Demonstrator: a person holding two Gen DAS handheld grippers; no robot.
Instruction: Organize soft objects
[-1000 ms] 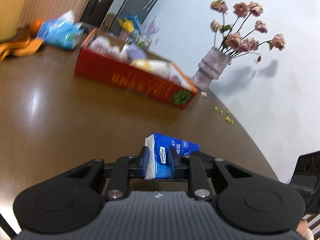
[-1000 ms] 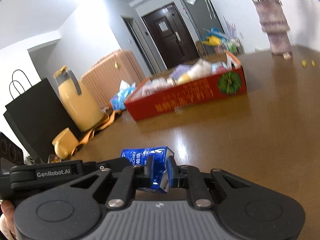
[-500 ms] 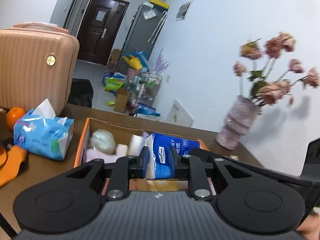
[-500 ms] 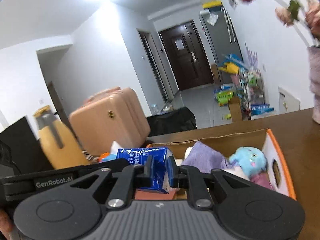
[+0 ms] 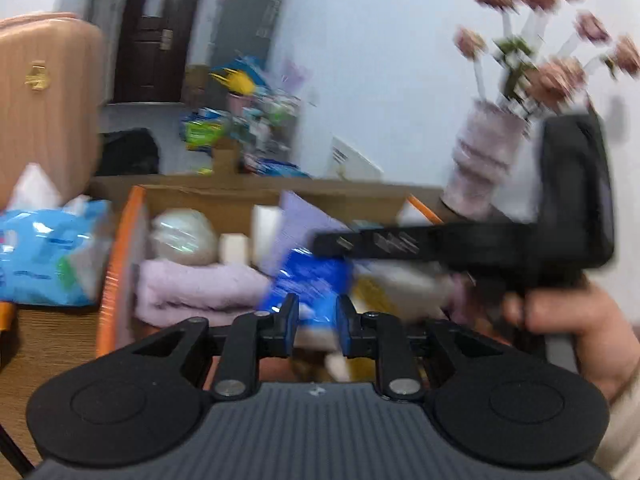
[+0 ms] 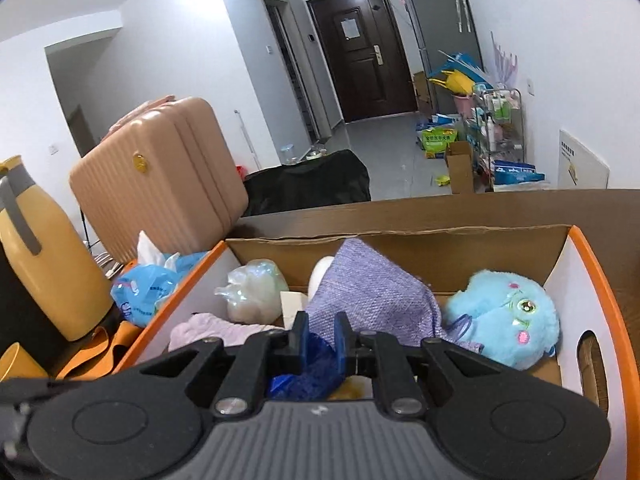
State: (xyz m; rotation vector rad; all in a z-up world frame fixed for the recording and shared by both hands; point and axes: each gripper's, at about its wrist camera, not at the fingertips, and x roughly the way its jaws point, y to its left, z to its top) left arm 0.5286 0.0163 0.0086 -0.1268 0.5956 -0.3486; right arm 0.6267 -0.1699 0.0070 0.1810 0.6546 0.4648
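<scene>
Both grippers hold one blue tissue pack (image 5: 316, 284) over the open cardboard box (image 6: 580, 264). My left gripper (image 5: 316, 320) is shut on the pack's near end. My right gripper (image 6: 318, 338) is shut on its other end, where the pack (image 6: 308, 368) shows as dark blue film between the fingers. The box holds a pink towel (image 5: 192, 284), a purple cloth (image 6: 372, 292), a blue plush toy (image 6: 504, 320) and a clear bag (image 6: 252, 292). The left wrist view is motion-blurred; the right gripper's body crosses it above the pack.
A light-blue tissue bag (image 5: 44, 256) lies left of the box on the brown table (image 5: 48, 344). A yellow kettle (image 6: 44, 252) and pink suitcase (image 6: 160, 192) stand further left. A vase of pink flowers (image 5: 488, 160) stands at the right behind the box.
Both grippers carried the tissue pack from above the table to over the box and are lowering it among the soft items. The jaws stayed shut on it.
</scene>
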